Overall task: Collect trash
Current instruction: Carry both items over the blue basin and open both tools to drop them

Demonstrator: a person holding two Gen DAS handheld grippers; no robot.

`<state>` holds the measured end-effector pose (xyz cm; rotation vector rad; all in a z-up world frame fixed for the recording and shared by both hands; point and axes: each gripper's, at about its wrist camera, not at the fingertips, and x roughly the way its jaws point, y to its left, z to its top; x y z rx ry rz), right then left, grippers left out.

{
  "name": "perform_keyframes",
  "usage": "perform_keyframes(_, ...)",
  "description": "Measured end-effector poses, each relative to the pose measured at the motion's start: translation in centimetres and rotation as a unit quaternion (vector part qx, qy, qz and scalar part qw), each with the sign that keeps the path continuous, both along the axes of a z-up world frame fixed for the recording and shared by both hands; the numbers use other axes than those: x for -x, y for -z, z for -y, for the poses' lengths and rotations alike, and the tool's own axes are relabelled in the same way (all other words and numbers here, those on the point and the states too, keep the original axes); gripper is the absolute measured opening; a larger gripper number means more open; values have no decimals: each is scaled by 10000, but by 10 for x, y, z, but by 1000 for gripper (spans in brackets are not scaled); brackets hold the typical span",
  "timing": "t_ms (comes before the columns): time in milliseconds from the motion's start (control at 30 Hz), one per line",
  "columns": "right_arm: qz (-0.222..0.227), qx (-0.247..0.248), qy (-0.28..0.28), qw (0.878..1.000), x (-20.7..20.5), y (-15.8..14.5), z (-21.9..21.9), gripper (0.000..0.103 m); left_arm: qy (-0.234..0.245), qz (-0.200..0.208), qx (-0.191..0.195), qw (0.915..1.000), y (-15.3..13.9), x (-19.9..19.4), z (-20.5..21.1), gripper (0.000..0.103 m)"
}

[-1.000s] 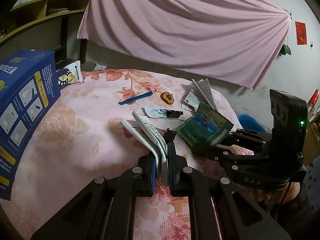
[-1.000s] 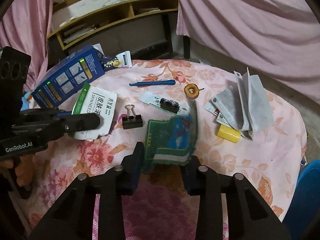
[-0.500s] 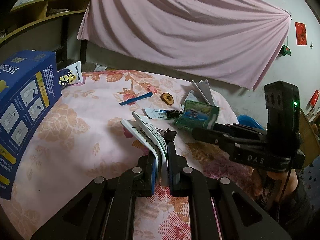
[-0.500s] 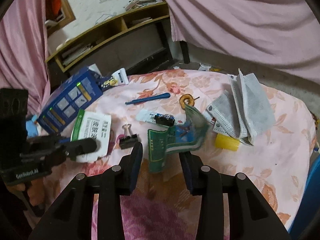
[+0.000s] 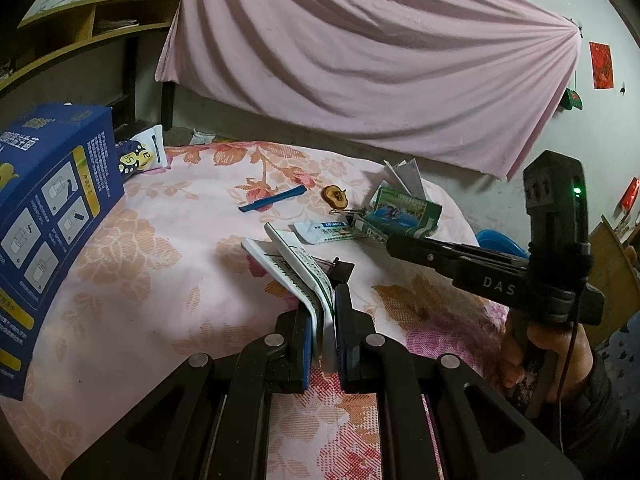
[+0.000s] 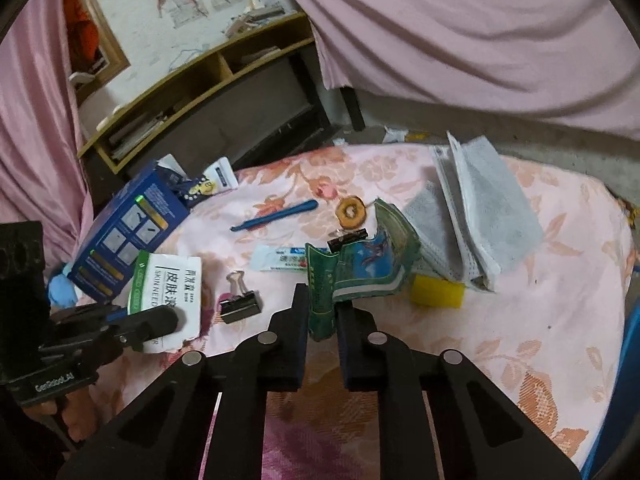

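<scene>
My left gripper (image 5: 320, 312) is shut on a white wipes packet (image 5: 296, 268) with a green edge, held just above the floral tablecloth (image 5: 160, 280). The packet also shows in the right wrist view (image 6: 168, 292), with the left gripper (image 6: 160, 320) on it. My right gripper (image 6: 322, 308) is shut on a crumpled green wrapper (image 6: 360, 264) and holds it lifted above the table. In the left wrist view the right gripper (image 5: 372, 232) reaches in from the right with the green wrapper (image 5: 404, 212) at its tip.
On the table lie a blue box (image 6: 128, 224), a black binder clip (image 6: 240, 300), a blue stick (image 6: 276, 214), a dried fruit slice (image 6: 350, 210), a white sachet (image 6: 276, 258), a yellow block (image 6: 438, 290) and grey folded packets (image 6: 480, 208). A blue bin (image 5: 496, 240) stands beyond the table edge.
My right gripper has closed on the green wrapper and lifted it off the table. My left gripper has kept its hold on the white packet and stayed in place.
</scene>
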<state>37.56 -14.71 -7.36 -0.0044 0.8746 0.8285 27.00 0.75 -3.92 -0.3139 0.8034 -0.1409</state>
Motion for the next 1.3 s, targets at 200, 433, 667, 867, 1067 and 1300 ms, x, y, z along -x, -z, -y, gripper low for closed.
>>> perform_keyframes(200,857,-52,-66,9963,26,-20,0,9,-133,284,-146,9994,-8,7,1,7)
perform_keyframes(433,2315,-536,176,9712,70,-59,29,9,-104,1303,-514,9901,-43,16,23,7)
perform_keyframes(667,4045,-793,825,9074,122,-108,78,9,259,2804,-864,9556,-93,27,73,7)
perform_keyframes(867,4704,-794,1362,8682,145,-129,121,9,624,3649,-901,9246,-119,31,114,7)
perform_keyframes(1067,4904,-621,1875,8488,154,-135,161,9,1091,4078,-975,9013,-128,32,158,8)
perform_keyframes(1300,4593,-373,2432,8536,150,-127,205,10,1556,3941,-901,9013,-120,24,219,8)
